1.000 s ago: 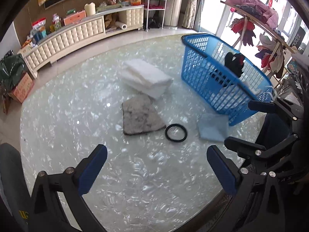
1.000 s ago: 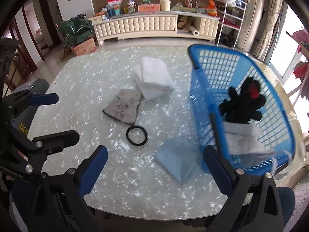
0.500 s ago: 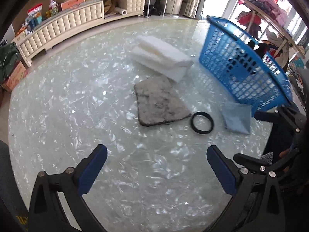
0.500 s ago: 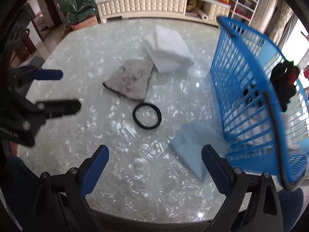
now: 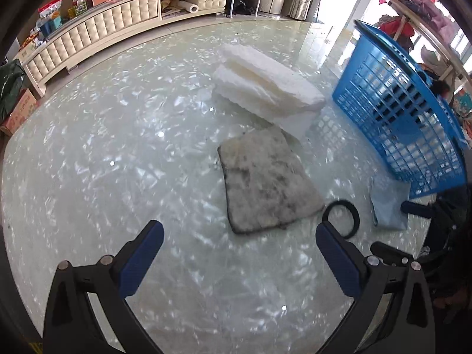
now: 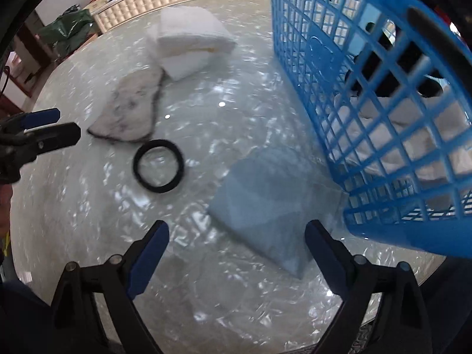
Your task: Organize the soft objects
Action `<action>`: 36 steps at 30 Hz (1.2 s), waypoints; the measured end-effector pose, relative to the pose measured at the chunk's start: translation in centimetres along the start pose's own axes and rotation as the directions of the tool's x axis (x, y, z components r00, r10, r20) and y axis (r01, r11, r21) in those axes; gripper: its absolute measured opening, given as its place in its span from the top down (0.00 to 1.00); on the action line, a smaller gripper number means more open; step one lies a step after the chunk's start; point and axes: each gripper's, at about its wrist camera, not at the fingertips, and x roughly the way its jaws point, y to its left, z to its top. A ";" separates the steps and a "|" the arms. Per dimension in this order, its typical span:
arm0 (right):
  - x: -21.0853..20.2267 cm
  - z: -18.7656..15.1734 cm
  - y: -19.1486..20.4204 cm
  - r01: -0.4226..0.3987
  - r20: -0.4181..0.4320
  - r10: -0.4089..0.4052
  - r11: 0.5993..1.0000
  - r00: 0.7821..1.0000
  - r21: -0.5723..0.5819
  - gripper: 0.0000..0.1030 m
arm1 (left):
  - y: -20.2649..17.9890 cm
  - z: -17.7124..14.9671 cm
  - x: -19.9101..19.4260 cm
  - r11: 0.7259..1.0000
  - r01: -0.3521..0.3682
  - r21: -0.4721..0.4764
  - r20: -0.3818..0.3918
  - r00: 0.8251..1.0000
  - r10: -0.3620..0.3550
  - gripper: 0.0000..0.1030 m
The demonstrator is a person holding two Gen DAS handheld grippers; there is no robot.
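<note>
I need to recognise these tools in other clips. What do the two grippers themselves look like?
The left gripper and right gripper look alike: matte black angular frames with silver bolt heads at the joints, and two long fingers faced with dark blue pads. No cables show. Yellow lettering marks the left gripper's lower frame.

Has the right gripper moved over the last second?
Yes. The right gripper has come down and forward toward the light blue cloth beside the blue basket; the cloth now lies between its open fingers, filling more of the right wrist view.
</note>
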 end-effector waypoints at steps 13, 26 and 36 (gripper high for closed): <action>0.5 0.8 -1.1 0.069 0.034 -0.069 0.998 0.997 0.015 0.19 | -0.8 2.3 5.0 0.996 -0.027 0.082 -0.080 0.996 0.033 0.02; -0.1 1.2 -2.6 0.067 0.048 -0.068 0.998 0.997 0.021 0.56 | -2.2 2.9 4.8 0.995 0.036 0.093 -0.058 0.998 -0.031 0.87; -1.0 0.9 -2.8 0.030 0.042 -0.030 1.000 0.999 0.002 0.93 | -2.1 -0.3 2.2 0.999 0.024 0.021 -0.018 1.000 -0.024 0.90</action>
